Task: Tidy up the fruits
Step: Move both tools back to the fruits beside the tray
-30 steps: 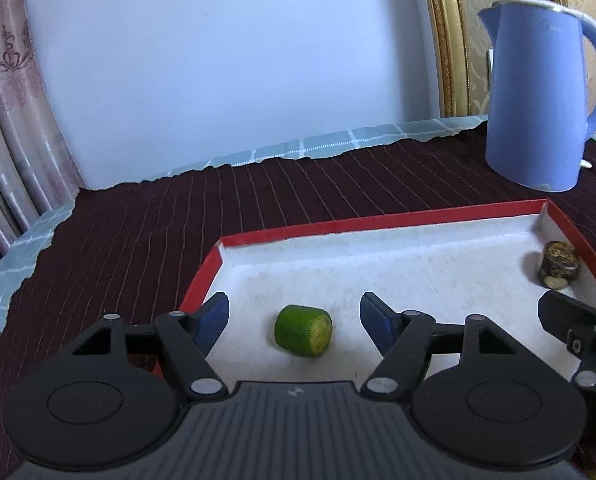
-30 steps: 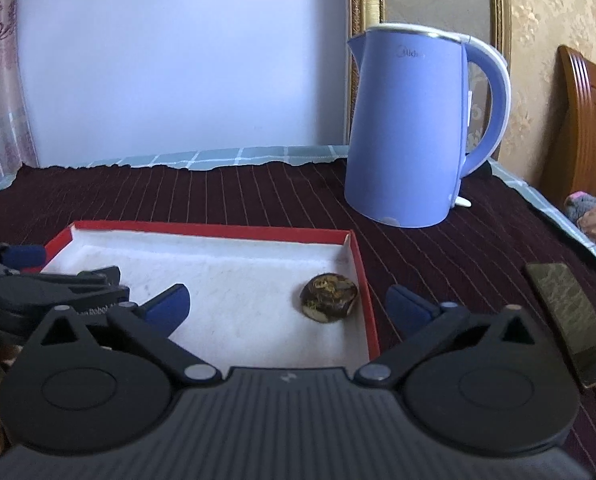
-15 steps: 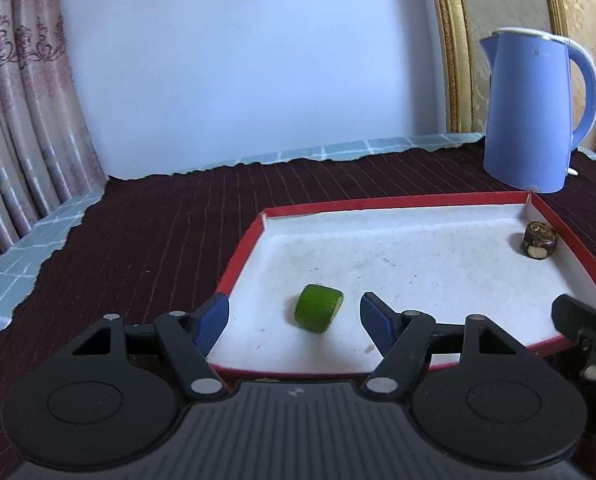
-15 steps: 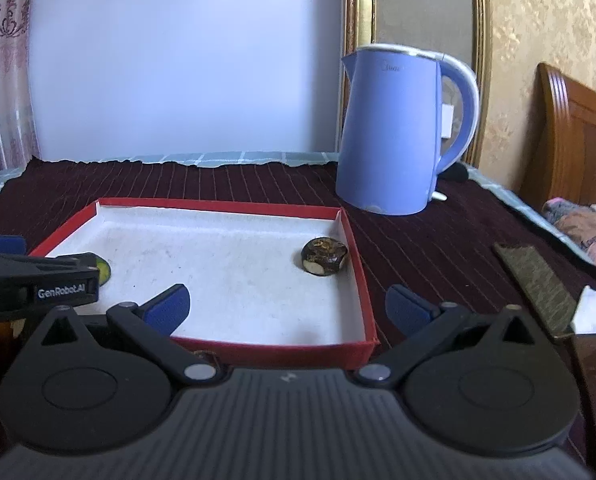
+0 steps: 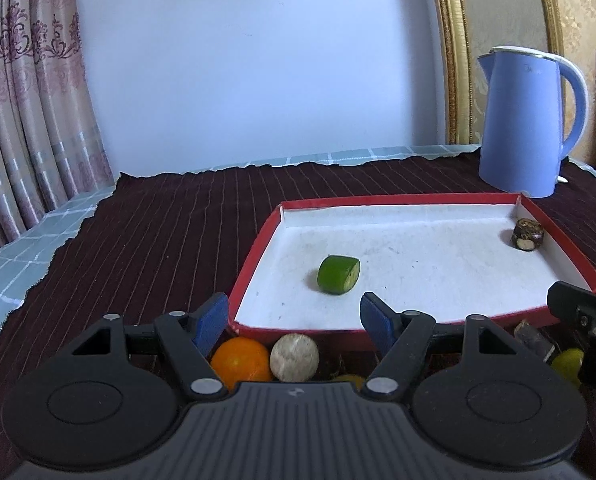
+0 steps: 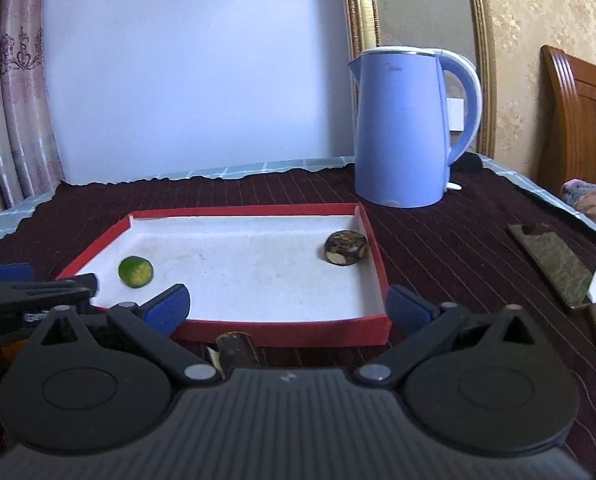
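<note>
Both my grippers look identical: left gripper [image 5: 294, 318] and right gripper [image 6: 288, 306] have matte black ribbed bodies, two round black discs each, angled black link arms with silver screws, blue pads on the fingers [image 5: 212, 316]. Small pale logo at centre.

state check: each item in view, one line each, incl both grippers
left gripper: open, empty, at tray's near edge
right gripper: open, empty, at tray's near edge
red tray: flat on cloth, holds two pieces
green piece: in tray, on its side
dark piece: in tray, far right corner
orange: outside tray, on cloth
pale round fruit: outside tray, touching orange
kettle: upright, lid closed
</note>
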### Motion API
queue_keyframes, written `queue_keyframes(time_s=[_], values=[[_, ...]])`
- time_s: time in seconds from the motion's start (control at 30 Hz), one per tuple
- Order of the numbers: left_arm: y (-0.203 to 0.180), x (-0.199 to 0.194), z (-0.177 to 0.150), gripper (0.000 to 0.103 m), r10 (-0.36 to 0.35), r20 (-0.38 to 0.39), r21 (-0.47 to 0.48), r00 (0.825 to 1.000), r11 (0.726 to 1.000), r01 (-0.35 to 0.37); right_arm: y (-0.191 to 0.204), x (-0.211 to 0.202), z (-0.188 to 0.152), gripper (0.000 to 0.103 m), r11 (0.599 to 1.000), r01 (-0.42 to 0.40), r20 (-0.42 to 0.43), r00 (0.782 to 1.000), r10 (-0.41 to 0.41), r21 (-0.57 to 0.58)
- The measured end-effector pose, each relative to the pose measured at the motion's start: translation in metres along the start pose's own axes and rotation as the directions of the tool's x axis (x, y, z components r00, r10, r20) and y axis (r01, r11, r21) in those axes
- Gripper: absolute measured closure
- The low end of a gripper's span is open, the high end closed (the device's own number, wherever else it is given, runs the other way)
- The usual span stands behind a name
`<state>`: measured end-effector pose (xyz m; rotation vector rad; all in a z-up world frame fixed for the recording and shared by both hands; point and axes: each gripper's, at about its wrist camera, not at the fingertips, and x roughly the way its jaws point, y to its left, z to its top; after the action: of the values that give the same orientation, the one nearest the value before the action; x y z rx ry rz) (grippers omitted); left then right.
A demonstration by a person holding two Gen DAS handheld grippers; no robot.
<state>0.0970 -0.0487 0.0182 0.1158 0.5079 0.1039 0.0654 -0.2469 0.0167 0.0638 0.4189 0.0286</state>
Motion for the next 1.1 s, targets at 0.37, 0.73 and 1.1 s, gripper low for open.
queue_keyframes(time_s=[0.37,0.73,1.1], values=[[0.032,-0.035,-0.034,0.031,-0.082,0.067,0.000,0.994,0.997,0.082,-0.010,-0.017,-0.018,0.000,0.998,0.019,-0.014,1.000,-0.020,-0.056],[0.075,-0.032,-0.057,0.026,-0.145,0.017,-0.013,0.989,0.989,0.145,-0.003,-0.026,-0.043,0.000,0.991,-0.041,-0.029,0.999,0.038,-0.129],[0.077,-0.009,-0.055,0.027,-0.136,-0.074,0.055,0.988,0.989,0.140,-0.002,-0.017,-0.045,0.006,0.990,-0.077,-0.064,0.995,0.070,-0.115]])
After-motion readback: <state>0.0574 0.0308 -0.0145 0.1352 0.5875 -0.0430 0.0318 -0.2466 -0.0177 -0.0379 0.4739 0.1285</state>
